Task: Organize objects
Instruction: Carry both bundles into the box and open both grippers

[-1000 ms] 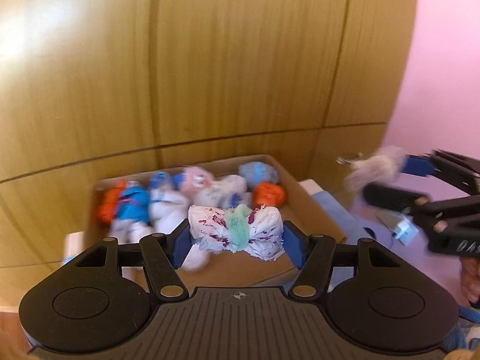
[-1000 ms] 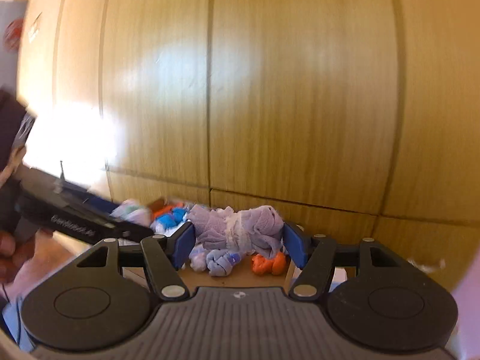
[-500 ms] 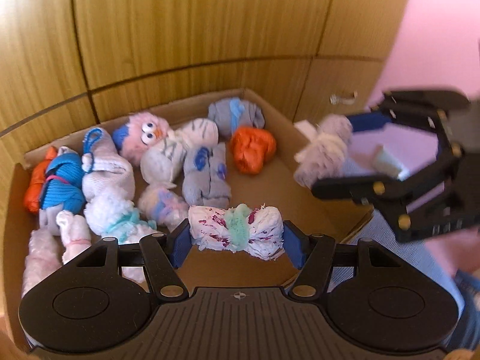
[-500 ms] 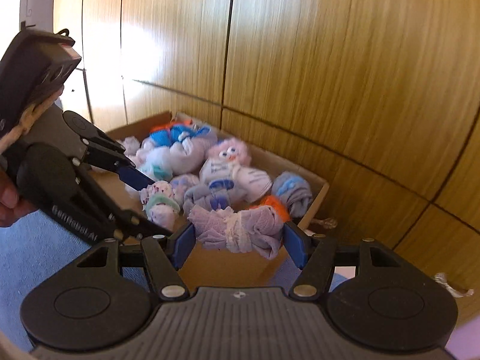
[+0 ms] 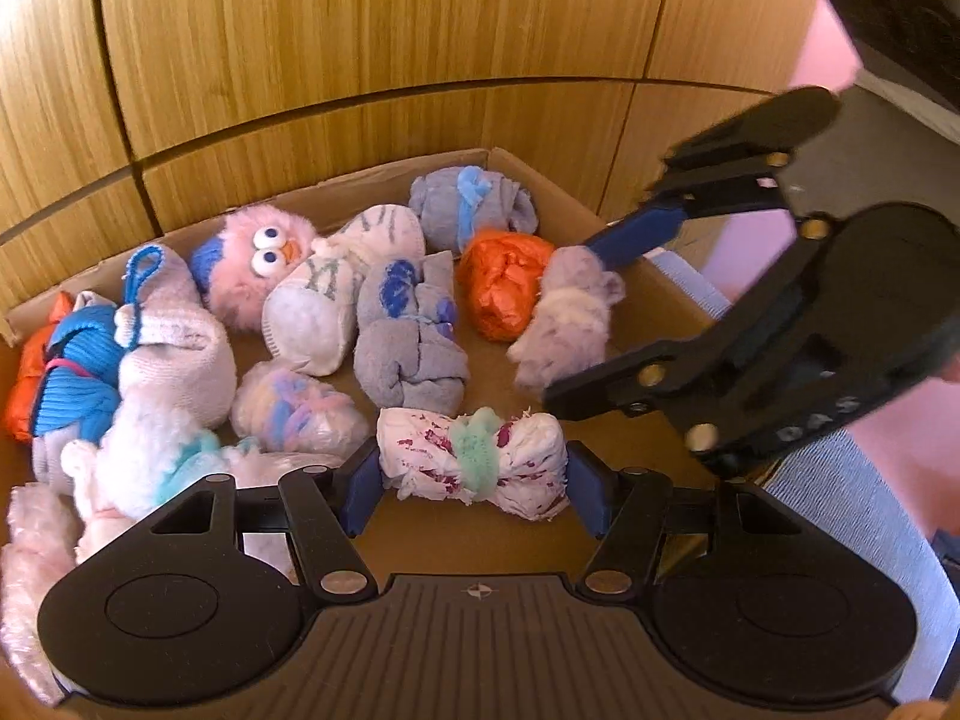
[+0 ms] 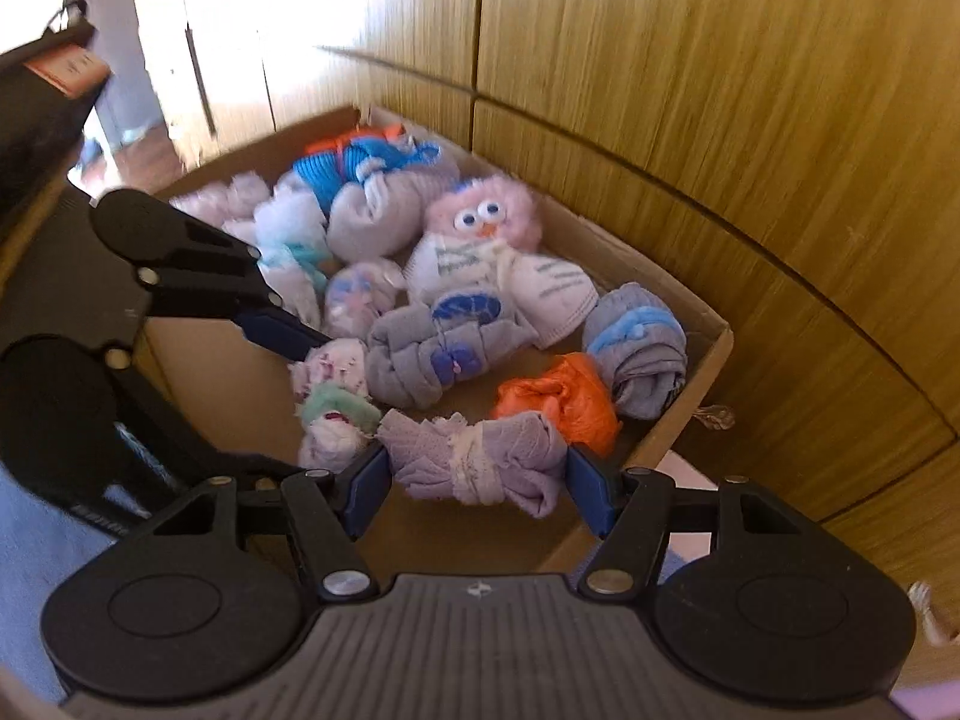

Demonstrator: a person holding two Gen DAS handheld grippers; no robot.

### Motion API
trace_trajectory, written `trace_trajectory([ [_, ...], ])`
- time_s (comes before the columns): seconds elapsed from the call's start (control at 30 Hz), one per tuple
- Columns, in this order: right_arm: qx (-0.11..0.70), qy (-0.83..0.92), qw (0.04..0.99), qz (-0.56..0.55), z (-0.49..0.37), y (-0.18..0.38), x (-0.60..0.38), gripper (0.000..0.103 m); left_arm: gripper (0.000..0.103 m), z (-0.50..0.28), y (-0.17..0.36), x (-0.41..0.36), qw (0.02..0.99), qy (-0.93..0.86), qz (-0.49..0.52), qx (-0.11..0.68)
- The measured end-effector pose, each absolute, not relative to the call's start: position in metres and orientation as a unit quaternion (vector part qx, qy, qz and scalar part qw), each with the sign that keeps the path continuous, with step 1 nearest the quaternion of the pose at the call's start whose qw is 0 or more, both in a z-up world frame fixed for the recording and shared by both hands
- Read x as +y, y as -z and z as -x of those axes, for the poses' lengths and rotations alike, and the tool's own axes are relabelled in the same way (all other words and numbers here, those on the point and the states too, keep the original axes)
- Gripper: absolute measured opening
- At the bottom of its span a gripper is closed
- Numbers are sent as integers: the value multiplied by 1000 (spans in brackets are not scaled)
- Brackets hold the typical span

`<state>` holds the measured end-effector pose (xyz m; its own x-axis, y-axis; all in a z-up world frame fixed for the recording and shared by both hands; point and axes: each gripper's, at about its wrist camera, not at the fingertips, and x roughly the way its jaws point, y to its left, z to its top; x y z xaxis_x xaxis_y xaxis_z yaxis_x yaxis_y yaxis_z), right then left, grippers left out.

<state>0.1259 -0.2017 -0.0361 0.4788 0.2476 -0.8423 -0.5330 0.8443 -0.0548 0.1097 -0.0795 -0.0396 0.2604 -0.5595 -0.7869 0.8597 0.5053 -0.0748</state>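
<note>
A cardboard box (image 5: 528, 165) holds several rolled sock bundles and a pink fluffy toy (image 5: 264, 252). My left gripper (image 5: 474, 471) is shut on a white bundle with red specks and a green band (image 5: 474, 462), held low over the box's near part. My right gripper (image 6: 477, 471) is shut on a lilac bundle with a white band (image 6: 480, 462), over the box's near right side beside an orange bundle (image 6: 561, 396). The right gripper with its lilac bundle (image 5: 567, 315) shows in the left wrist view, the left gripper with its white bundle (image 6: 333, 396) in the right wrist view.
Wood-panelled cupboard doors (image 5: 360, 30) stand right behind the box. A blue-grey cloth surface (image 5: 852, 492) lies to the right of the box. A grey bundle with blue marks (image 5: 414, 336) and a grey-blue bundle (image 5: 471, 204) lie mid-box.
Both grippers have tilted down and moved in over the box with their bundles. The right gripper has come closer to the left one, near the orange bundle.
</note>
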Motion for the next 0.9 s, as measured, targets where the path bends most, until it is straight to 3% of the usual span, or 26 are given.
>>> trace_trajectory([
  [0.27,470,-261,800,264,-129,42,-190,59,70,-116,39,-81,763,471,-195,397],
  [0.9,469,-257,788,305,-123,38,-186,64,81,-108,35,-76,762,469,-203,397],
])
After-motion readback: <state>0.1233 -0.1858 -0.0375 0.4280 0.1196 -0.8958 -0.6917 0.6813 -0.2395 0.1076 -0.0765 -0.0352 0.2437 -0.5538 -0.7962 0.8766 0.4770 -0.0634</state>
